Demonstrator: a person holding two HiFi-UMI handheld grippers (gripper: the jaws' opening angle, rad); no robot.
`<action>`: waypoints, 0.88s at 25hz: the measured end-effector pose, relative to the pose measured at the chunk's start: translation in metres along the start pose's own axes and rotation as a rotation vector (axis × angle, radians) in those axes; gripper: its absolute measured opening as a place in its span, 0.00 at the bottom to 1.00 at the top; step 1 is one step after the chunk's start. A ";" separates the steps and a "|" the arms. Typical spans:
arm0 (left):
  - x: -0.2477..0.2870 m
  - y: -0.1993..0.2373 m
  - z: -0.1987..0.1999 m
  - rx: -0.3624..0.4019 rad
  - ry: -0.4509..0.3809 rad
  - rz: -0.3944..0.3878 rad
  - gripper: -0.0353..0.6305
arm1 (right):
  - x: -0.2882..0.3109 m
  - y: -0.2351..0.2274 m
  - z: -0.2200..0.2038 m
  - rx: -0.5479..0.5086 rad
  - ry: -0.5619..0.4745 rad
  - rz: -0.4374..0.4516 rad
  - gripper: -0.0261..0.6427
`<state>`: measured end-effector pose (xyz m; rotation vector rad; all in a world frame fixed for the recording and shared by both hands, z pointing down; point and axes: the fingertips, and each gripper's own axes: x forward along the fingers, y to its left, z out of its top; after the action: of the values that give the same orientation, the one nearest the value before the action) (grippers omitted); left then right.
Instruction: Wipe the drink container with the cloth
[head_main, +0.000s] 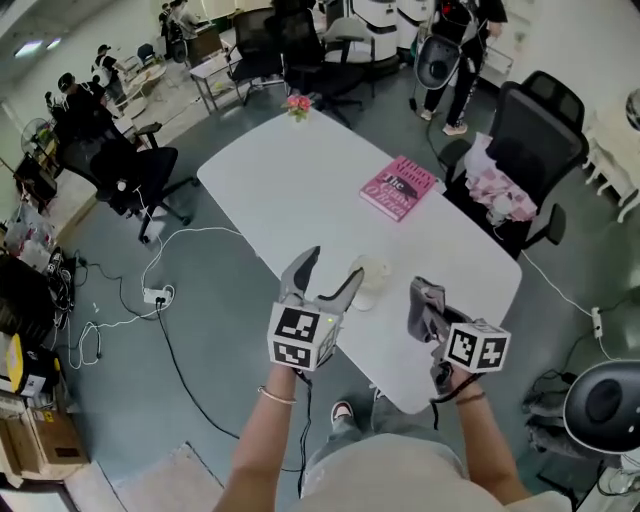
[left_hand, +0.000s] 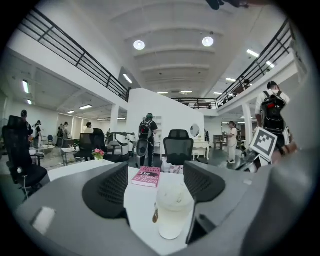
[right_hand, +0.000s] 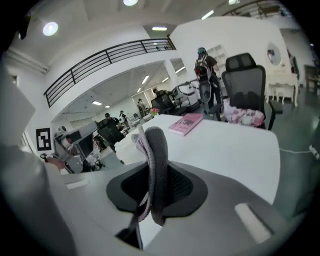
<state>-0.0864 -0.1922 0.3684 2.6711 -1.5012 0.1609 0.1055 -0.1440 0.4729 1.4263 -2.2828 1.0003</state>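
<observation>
The drink container (head_main: 373, 280) is a white lidded cup standing on the white table (head_main: 290, 190) near its front end. My left gripper (head_main: 325, 280) is open, with the cup just ahead, close to the right-hand jaw. In the left gripper view the cup (left_hand: 172, 210) stands upright between the two jaws, and I see no pad pressing on it. My right gripper (head_main: 432, 318) is to the cup's right, shut on a grey cloth (head_main: 425, 298). In the right gripper view the cloth (right_hand: 152, 170) stands bunched up out of the jaws and hides part of the cup (right_hand: 129, 148) behind it.
A pink book (head_main: 399, 187) lies further along the table, and a small pot of pink flowers (head_main: 297, 105) stands at its far end. A black office chair (head_main: 535, 130) with pink fabric on it is at the table's right. Cables run over the floor at the left.
</observation>
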 end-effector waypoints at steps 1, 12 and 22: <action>-0.005 0.005 0.004 -0.005 -0.008 0.030 0.56 | -0.006 -0.003 0.013 -0.018 -0.040 -0.019 0.14; -0.058 0.067 0.059 -0.060 -0.125 0.379 0.30 | -0.092 0.011 0.187 -0.240 -0.528 -0.147 0.14; -0.097 0.098 0.071 -0.048 -0.134 0.521 0.04 | -0.154 -0.032 0.219 -0.268 -0.743 -0.285 0.14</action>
<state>-0.2163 -0.1690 0.2873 2.2323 -2.1816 -0.0292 0.2347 -0.1956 0.2423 2.1595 -2.4159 0.0535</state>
